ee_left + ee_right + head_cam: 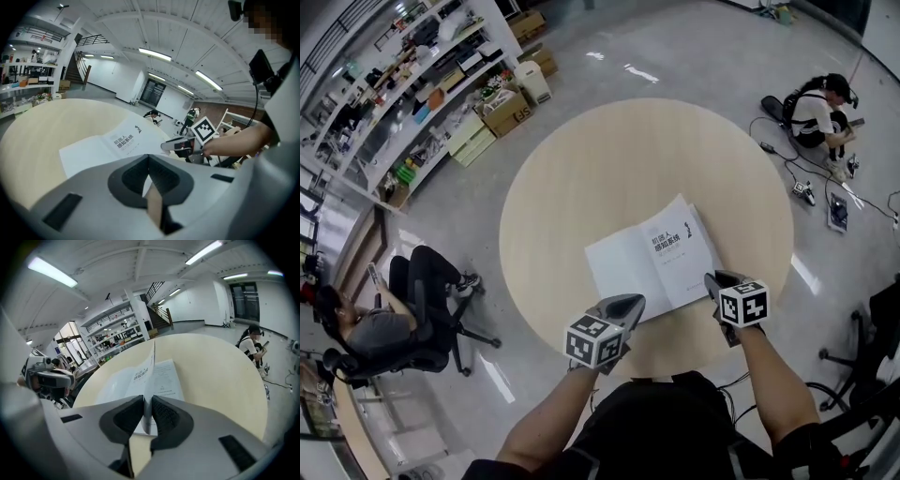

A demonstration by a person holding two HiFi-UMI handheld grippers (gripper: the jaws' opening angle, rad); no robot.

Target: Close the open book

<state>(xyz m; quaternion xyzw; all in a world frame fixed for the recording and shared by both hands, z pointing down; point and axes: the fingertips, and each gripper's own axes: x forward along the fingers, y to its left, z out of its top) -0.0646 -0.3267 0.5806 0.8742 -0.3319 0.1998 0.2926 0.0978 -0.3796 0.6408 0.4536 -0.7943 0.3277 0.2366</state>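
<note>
- Head view: the book [623, 267] lies open, pages up, on the round surface [581, 178]. Your right hand-held gripper [713, 279] is at the book's near right corner. Your left hand-held gripper [628, 302] is just at the book's near edge, left of the spine [662, 264].
- Left gripper view: the left jaws are pressed together with nothing between them, and the tip points toward the book's [101, 145] left page. I judge it can serve to press this half down, so that the book does not slide.
- Right gripper view: the right jaws pinch a thin leaf [153, 357] of the book, which stands upright on its edge. I judge the turning is in hand. Carry the leaf in an arc around the spine, over the book's left half. Do not pull away from the spine, because thin paper can tear or slip out.
</note>
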